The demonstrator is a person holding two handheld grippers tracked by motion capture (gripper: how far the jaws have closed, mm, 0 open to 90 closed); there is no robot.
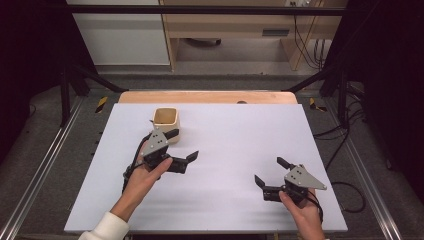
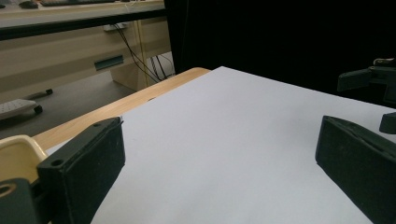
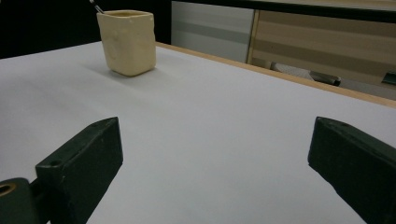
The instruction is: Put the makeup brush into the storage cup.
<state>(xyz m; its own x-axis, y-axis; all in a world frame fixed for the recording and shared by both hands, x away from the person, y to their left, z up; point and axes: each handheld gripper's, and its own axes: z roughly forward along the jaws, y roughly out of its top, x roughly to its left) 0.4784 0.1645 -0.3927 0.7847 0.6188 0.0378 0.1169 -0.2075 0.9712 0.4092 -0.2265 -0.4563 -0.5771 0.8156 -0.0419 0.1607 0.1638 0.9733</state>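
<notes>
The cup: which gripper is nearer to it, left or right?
Left. The left gripper sits just beside the cup, jaws open. The right gripper is far off, near the table's front right.

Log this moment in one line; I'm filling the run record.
left gripper: open, beside cup | right gripper: open, over white sheet | nothing held

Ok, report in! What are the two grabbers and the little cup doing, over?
Left gripper open, beside the cream cup. Right gripper open, holding nothing. Cup upright on the white table. Nothing in the way.

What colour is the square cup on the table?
Pale cream-yellow cup, clearest in the right gripper view.
</notes>
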